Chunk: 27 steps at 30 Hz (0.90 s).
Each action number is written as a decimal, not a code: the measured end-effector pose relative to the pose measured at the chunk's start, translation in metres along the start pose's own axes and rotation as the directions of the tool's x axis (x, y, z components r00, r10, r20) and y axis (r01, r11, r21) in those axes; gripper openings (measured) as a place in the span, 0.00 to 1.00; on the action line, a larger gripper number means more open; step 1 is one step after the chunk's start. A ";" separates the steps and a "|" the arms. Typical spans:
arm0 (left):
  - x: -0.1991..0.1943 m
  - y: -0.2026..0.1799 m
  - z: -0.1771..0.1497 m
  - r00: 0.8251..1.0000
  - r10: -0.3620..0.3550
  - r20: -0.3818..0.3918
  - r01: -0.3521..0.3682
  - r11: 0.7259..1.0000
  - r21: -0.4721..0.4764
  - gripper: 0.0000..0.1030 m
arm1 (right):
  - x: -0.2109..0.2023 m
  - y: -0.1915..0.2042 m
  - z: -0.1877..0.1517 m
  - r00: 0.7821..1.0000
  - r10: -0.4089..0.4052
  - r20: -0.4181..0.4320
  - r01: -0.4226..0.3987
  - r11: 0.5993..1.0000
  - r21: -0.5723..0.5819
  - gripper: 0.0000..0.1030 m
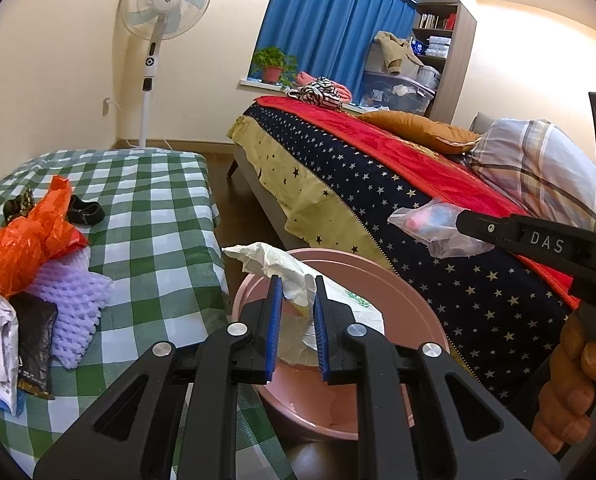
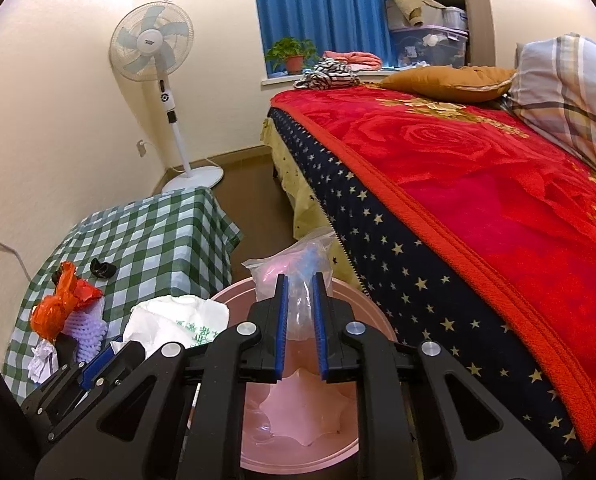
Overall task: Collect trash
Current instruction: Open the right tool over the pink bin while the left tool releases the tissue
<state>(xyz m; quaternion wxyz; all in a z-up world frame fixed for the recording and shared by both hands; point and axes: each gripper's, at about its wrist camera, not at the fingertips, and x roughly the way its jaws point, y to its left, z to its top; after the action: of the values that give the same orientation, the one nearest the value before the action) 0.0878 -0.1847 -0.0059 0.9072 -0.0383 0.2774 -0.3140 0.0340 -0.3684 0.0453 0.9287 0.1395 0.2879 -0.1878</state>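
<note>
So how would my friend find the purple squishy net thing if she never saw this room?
Look for the low table with the green checked cloth, next to the bed. At its near end there's a heap of rubbish, and the purple foam net lies in it, just under the orange plastic bag. It's the only pale purple thing there, soft and full of little holes like a honeycomb.
</note>
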 end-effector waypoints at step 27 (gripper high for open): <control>-0.061 0.024 0.004 0.994 0.088 0.058 -0.086 0.996 -0.030 0.35 | -0.033 0.023 -0.012 0.993 0.059 0.099 -0.052 0.996 -0.074 0.50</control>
<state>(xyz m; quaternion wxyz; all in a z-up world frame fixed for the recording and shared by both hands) 0.0633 -0.1302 0.0207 0.9273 -0.0479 0.2558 -0.2691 0.0129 -0.3344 0.0583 0.9512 0.1047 0.2431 -0.1585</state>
